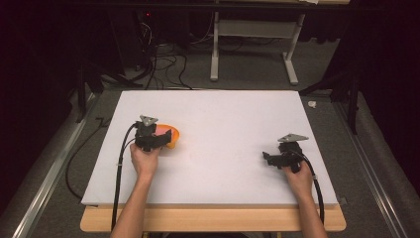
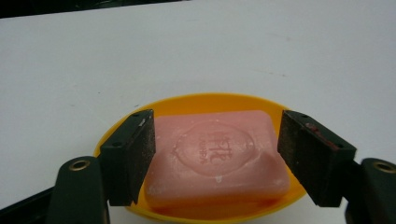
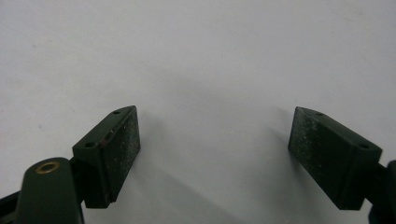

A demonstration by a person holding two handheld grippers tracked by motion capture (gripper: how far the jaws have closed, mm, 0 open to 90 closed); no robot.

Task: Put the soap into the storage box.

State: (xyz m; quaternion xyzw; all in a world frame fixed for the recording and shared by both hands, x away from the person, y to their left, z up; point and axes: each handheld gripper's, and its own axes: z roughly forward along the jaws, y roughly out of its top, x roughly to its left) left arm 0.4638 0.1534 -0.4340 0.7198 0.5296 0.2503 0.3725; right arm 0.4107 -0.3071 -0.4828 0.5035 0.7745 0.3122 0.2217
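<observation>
We find a white table top (image 1: 218, 148) in a dark room, cables on the floor beyond. The orange dish (image 2: 205, 103) sits near the table's left edge, with the pink soap bar (image 2: 215, 156) lying in it. The left gripper (image 2: 217, 149) is clamped on the soap's two ends, so we judge the grasp made, the lift outstanding. Well to the dish's right, the right gripper (image 3: 215, 149) rests spread apart, empty.

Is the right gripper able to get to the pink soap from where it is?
Probably yes. The right gripper sits far across the white table from the soap, nothing lying between, but the left gripper already has its jaws around it.
</observation>
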